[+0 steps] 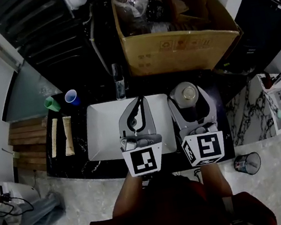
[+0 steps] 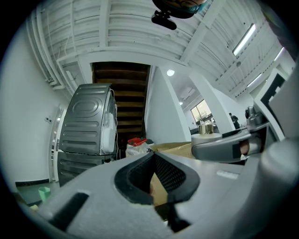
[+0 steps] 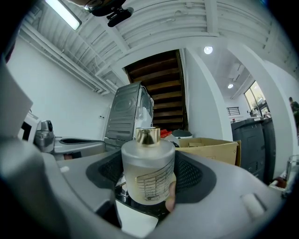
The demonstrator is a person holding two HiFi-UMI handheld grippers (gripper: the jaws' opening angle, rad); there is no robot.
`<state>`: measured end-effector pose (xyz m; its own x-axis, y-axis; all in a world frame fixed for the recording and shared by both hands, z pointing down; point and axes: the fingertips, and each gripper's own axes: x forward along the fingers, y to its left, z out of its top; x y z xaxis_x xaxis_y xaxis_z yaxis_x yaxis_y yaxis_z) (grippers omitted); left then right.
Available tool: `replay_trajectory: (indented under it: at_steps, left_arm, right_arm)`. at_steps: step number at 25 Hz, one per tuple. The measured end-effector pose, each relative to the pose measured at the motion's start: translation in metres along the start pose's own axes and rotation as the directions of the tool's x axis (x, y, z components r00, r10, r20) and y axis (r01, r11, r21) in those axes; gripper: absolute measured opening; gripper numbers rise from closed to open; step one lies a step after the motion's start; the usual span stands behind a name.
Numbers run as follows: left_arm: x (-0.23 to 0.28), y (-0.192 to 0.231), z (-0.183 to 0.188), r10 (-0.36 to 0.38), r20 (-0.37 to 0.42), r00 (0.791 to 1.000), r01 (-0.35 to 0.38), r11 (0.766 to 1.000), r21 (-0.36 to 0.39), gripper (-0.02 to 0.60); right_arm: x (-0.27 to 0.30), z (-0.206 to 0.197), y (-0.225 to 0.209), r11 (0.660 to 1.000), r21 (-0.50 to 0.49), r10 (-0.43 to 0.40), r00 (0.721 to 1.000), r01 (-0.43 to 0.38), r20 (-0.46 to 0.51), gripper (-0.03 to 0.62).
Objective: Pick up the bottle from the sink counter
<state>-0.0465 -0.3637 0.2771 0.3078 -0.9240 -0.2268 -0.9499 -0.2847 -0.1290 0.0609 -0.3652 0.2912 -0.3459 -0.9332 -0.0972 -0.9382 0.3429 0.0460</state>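
Squat frosted-glass bottle with a gold cap (image 3: 147, 179) stands upright between the right gripper's (image 3: 150, 158) wide-spread jaws, pads against both sides, over the dark counter (image 1: 222, 128) right of the white sink (image 1: 102, 137); lift-off unclear. Likely heavy, rigid, slick and breakable, so grip mid-body, never the cap. Left gripper (image 1: 139, 101): jaws closed, empty. Label print unreadable.
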Motion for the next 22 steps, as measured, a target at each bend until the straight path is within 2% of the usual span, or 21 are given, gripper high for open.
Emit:
replay_trajectory:
  at_steps: [22]
  left_arm:
    - [-0.012, -0.002, 0.007, 0.007, 0.009, 1.000, -0.007, 1.000, -0.006, 0.003]
  right_arm:
    - [-0.010, 0.000, 0.003, 1.000, -0.012, -0.001, 1.000, 0.001, -0.002, 0.328]
